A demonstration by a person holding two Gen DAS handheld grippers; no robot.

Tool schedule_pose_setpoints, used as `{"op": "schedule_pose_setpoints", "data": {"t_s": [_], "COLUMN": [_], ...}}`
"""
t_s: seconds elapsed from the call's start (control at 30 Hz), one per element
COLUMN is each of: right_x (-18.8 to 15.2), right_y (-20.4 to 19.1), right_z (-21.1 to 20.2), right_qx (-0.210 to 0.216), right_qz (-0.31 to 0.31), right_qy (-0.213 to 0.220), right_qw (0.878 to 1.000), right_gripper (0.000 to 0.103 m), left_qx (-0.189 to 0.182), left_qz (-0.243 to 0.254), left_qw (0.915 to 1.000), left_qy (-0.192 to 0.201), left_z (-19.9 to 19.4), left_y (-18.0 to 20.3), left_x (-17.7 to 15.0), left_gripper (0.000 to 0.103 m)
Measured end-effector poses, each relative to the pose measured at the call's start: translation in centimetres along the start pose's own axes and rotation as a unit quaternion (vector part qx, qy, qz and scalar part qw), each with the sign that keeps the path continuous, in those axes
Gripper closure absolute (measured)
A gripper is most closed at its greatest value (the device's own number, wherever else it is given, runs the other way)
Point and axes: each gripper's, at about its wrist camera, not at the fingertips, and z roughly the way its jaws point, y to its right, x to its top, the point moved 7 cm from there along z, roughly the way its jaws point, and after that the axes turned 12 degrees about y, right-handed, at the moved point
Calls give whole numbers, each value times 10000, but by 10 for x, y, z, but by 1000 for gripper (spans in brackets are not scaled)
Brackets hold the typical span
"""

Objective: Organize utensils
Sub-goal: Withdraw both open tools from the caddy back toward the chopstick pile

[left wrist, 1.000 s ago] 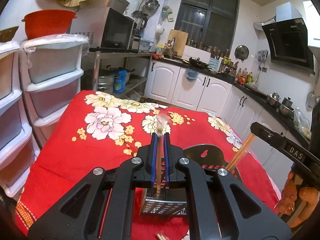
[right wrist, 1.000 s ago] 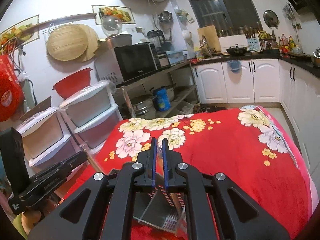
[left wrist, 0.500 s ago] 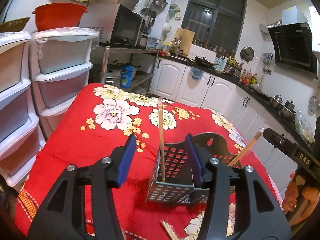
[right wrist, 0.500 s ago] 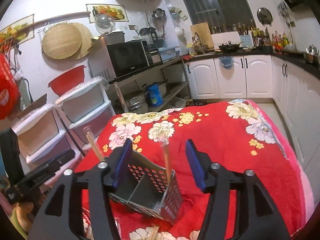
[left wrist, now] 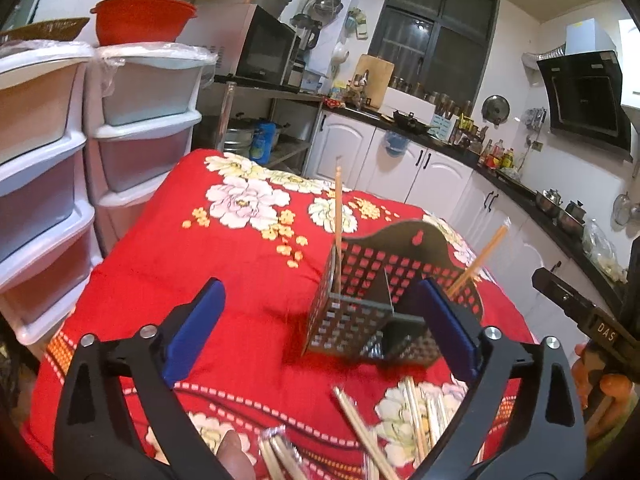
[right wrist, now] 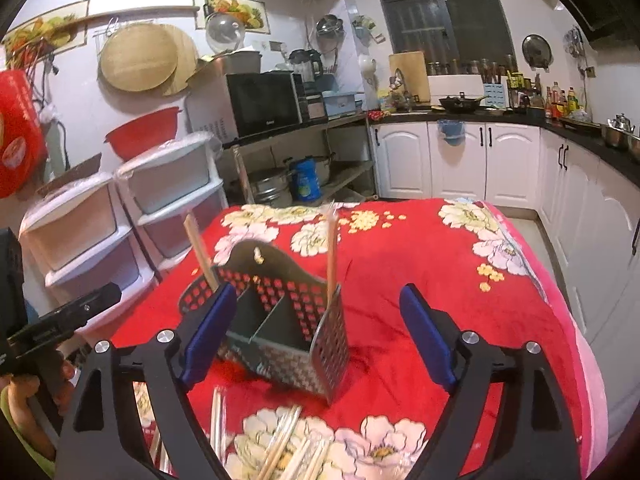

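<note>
Left gripper (left wrist: 320,330) and right gripper (right wrist: 316,338) both wide open, empty; two chopsticks (left wrist: 338,216) upright in caddy (left wrist: 384,300).

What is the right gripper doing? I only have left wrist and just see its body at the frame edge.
Observer: The right gripper is open, with nothing between its fingers.
Operator: Anything near it to grab?
Observer: Loose chopsticks lie on the tablecloth just below it, in front of the holder.
Operator: Holder's middle slots?
Observer: They look empty from the right wrist. The two upright chopsticks stand at the holder's ends.
</note>
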Motion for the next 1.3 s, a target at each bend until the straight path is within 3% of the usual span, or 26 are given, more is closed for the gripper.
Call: {"op": "schedule_pose_setpoints", "data": {"t_s": [0.6, 1.3], "right_x": [-44, -107], "right_y": [-14, -14], "right_z": [-37, -48], "right_qx": [99, 101], "right_qz": [-213, -322], "right_qy": [-338, -1058], "right_qw": [9992, 9938], "right_gripper": [19, 19], "left_qx": [17, 206], "left_qz": [-67, -156], "left_qw": [9998, 9960], "left_qy": [-189, -855], "left_z": [-32, -45], "left_y": [-9, -38], "left_x": [-38, -99], "left_gripper": [12, 12]}}
